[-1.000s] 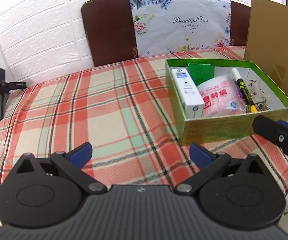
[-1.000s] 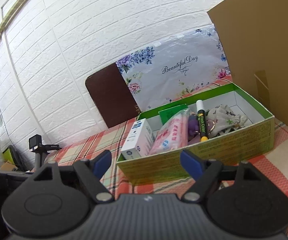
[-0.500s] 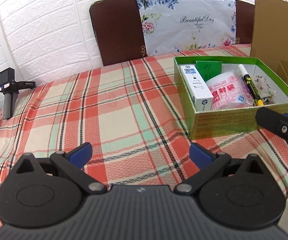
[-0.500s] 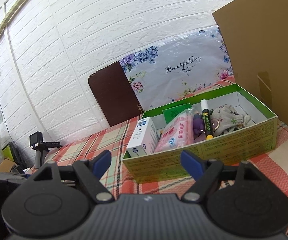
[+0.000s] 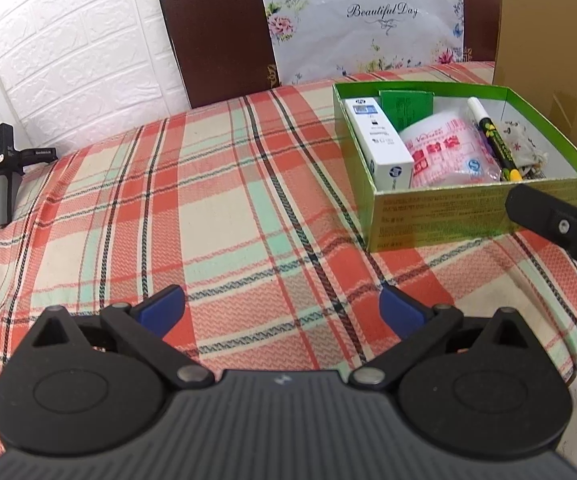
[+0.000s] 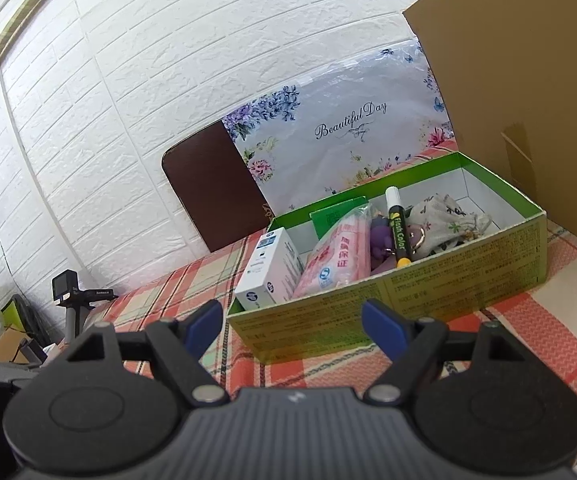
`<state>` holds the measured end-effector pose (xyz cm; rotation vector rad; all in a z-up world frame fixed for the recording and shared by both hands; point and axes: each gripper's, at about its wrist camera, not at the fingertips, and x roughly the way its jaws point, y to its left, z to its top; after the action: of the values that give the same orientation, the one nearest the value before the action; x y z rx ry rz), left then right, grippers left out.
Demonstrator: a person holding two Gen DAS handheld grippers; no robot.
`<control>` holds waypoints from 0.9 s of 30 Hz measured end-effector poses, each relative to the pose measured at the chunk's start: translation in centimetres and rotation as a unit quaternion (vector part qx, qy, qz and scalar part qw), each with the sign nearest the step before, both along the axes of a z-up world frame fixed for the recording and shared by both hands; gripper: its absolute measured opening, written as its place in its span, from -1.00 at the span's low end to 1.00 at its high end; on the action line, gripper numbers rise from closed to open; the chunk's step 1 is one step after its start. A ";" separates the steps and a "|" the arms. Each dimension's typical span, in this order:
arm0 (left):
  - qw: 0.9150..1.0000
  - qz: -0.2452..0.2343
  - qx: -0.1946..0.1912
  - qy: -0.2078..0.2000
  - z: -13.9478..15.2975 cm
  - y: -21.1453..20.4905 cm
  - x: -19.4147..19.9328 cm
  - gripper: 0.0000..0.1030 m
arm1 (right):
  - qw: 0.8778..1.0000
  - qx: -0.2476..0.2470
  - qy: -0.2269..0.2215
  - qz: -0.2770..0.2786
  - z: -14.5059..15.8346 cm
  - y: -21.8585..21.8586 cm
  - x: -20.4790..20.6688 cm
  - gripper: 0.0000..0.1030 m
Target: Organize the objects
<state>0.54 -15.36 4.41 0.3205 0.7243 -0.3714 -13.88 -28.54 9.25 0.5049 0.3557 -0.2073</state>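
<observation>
Holding both tools with fingers apart and nothing between them, you have your left tool [image 5: 282, 310] over the plaid desk [image 5: 216, 208] and your right tool [image 6: 292, 326] just short of the green box [image 6: 408, 304]. At two o'clock from your left tool, the box holds a white carton [image 5: 380, 140], pink packet [image 5: 448, 152], marker [image 5: 494, 140] and cloth pouch [image 6: 444, 220].

floral sheet [image 5: 362, 20]: "Beautiful Day" in script | marker [image 6: 396, 233] in green box [image 6: 408, 300]: "Flash Color" | white carton [image 5: 380, 142]: HP logo on its end face, small print unreadable | pink pack [image 5: 446, 152]: red Chinese characters, latin word too blurred | box side print: illegible
</observation>
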 end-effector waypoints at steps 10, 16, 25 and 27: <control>1.000 -0.001 0.015 0.002 -0.5 -0.6 -0.1 1.00 | 1.000 0.009 0.001 -0.005 -0.5 -0.3 -0.1 0.55; 1.000 -0.006 0.023 0.007 -0.7 -1.0 -0.2 1.00 | 1.000 0.012 0.001 -0.007 -0.7 -0.3 -0.2 0.55; 0.999 -0.008 0.029 0.024 -1.4 -1.4 -0.2 1.00 | 1.000 0.016 0.004 -0.009 -0.9 -0.3 -0.2 0.55; 0.999 -0.012 0.030 0.030 -1.6 -1.4 -0.3 1.00 | 1.000 0.016 0.004 -0.009 -1.0 -0.3 -0.2 0.55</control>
<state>0.24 -16.80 2.84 0.3758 0.7913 -0.3833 -14.11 -28.89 8.26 0.5396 0.3634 -0.2219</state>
